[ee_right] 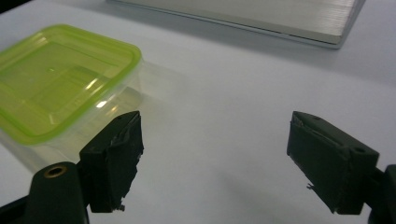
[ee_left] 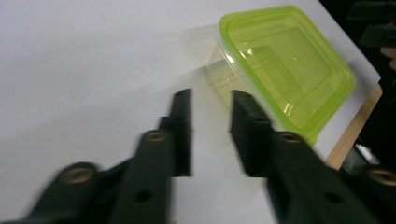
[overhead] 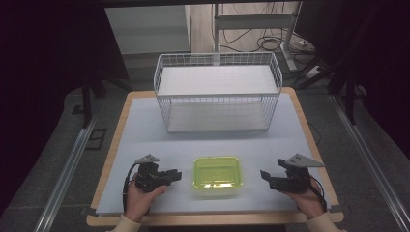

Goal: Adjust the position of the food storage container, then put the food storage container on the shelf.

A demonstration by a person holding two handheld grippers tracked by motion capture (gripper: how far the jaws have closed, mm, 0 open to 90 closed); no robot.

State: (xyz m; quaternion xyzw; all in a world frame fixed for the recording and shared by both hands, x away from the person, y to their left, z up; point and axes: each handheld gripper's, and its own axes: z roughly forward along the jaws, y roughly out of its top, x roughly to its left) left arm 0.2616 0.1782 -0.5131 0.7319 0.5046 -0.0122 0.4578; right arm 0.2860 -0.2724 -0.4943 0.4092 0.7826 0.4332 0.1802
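Note:
A clear plastic container with a lime-green lid (overhead: 217, 174) sits near the table's front edge, lid on. In the high view my left gripper (overhead: 177, 175) lies just left of it, jaws pointing at its left side and a short way off. In the left gripper view that gripper (ee_left: 210, 100) is open, with a narrow gap and nothing in it, and the container (ee_left: 285, 65) lies ahead to the right. My right gripper (overhead: 265, 177) sits right of the container, pointing toward it. Its jaws (ee_right: 215, 135) stand wide open over bare table, with the container (ee_right: 60, 79) at the upper left.
A white wire basket with two shelf levels (overhead: 217, 92) stands at the back of the pale blue mat (overhead: 145, 140); its base edge (ee_right: 280, 18) shows at the top of the right gripper view. The wooden table edge (overhead: 212, 220) runs close behind both hands.

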